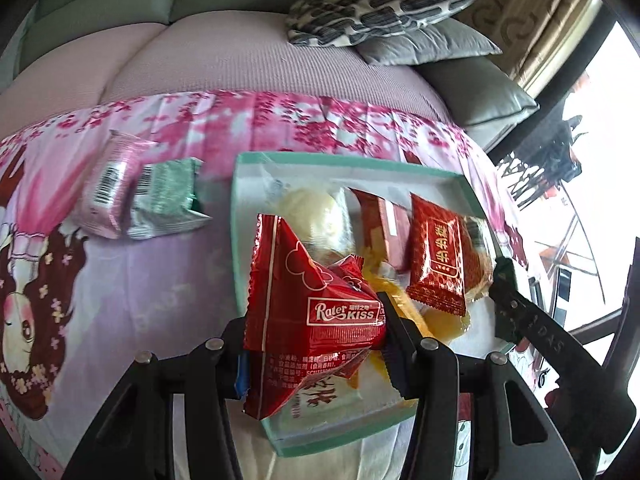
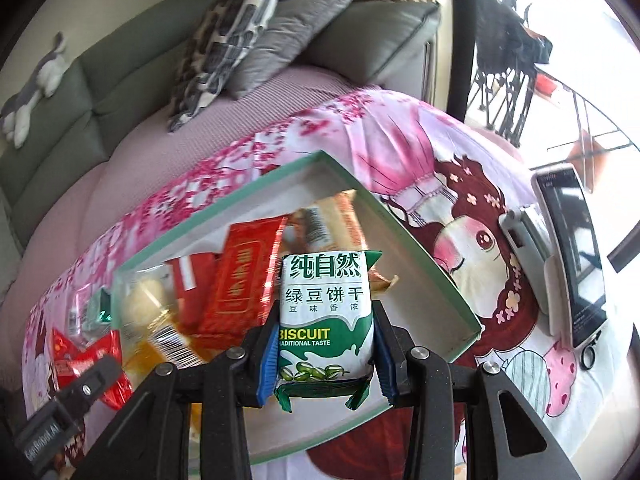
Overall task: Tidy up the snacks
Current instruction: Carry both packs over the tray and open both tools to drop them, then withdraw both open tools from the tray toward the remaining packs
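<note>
Mint-green, the shallow box [image 1: 440, 174] is filled with red packets [image 1: 436, 256], a pale pastry and what seems yellow wrapping. Above it a red Rater Kiss packet [image 1: 316, 320] is clamped by the left gripper [image 1: 314, 336], a green-and-white biscuit pack [image 2: 326, 316] by the right gripper [image 2: 326, 356].

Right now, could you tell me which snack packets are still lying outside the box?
The pink packet and the green foil packet, side by side on the cloth left of the box.
</note>
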`<state>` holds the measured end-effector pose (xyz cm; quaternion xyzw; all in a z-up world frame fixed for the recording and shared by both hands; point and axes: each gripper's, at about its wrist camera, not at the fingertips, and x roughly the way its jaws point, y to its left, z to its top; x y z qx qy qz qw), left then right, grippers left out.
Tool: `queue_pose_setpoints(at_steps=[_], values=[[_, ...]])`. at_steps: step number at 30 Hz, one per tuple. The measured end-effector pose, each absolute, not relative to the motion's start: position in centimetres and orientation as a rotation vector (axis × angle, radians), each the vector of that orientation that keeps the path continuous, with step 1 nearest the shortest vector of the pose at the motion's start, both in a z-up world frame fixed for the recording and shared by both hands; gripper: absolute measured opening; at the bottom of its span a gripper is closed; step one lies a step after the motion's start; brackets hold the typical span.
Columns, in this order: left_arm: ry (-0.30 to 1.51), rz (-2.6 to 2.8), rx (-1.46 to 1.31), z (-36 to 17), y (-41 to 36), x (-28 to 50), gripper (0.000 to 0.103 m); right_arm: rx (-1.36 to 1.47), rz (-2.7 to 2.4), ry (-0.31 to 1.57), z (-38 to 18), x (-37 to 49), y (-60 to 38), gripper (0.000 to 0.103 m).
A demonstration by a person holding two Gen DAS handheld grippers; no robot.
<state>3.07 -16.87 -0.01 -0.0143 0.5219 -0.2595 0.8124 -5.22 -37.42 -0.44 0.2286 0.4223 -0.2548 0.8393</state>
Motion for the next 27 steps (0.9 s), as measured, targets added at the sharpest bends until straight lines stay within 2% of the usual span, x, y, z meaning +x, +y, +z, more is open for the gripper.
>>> queue_pose_setpoints(at_steps=[4, 7, 9, 12, 14, 16, 19, 22, 24, 26, 27], values=[[1.112, -0.572, -0.015, -0.5, -17.7, 2.8, 0.054, 0.464, -0.548, 0.922, -1.1, -4.7, -37.6, 0.042], [1.135, -0.569, -0.015, -1.1, -17.8, 2.9, 0.058, 0.463, -0.567, 0.941, -1.5, -4.7, -37.6, 0.043], [1.156, -0.569, -0.034, -1.3, -17.6, 3.1, 0.066, 0.463, -0.568, 0.953, -1.8, -4.7, -37.6, 0.044], [1.164, -0.567, -0.056, -1.2, -17.3, 3.3, 0.075, 0.460, -0.569, 0.956, -1.8, -4.7, -37.5, 0.053], [1.159, -0.559, -0.061, -0.9, -17.1, 3.4, 0.078, 0.457, -0.564, 0.951, -1.7, -4.7, -37.4, 0.063], [1.156, -0.550, -0.071, -0.6, -16.8, 3.5, 0.085, 0.448, -0.554, 0.947, -1.4, -4.6, -37.1, 0.067], [1.154, -0.538, -0.093, -0.2, -16.1, 3.7, 0.086, 0.428, -0.540, 0.934, -1.1, -4.5, -36.6, 0.080], [1.143, -0.517, -0.112, 0.3, -15.1, 3.9, 0.087, 0.405, -0.527, 0.921, -0.7, -4.3, -36.0, 0.087], [1.135, -0.504, -0.123, 0.7, -14.5, 4.1, 0.091, 0.391, -0.510, 0.916, -0.5, -4.0, -35.4, 0.092], [1.130, -0.489, -0.135, 0.9, -13.7, 4.4, 0.093, 0.378, -0.497, 0.911, -0.4, -3.7, -35.0, 0.103], [1.129, -0.477, -0.140, 0.9, -13.3, 4.5, 0.093, 0.367, -0.487, 0.908, -0.3, -3.5, -34.6, 0.103]])
